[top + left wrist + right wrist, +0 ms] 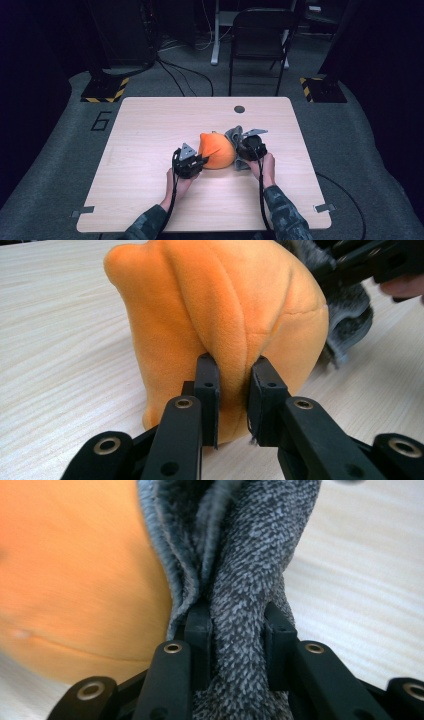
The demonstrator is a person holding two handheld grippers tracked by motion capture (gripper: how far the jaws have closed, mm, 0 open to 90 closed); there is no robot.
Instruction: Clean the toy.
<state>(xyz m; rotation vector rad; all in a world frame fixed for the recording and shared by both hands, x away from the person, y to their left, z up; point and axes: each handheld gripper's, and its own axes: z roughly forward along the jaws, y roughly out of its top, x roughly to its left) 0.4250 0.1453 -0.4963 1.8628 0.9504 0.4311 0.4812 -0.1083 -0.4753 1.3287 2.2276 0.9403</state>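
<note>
Orange plush (218, 150) sits mid-worktop (150, 130), grey fleecy cloth (235, 135) bunched against its right side. My left gripper (233, 385) pinches a raised orange fold; my right gripper (237, 630) clamps a twisted grey strand. Step looks like separating the two pieces. Next move likely needs a steady outward pull, left anchoring, both grips kept tight.

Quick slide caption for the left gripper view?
Left tongs pinch a fold of the orange plush on the table.
</note>
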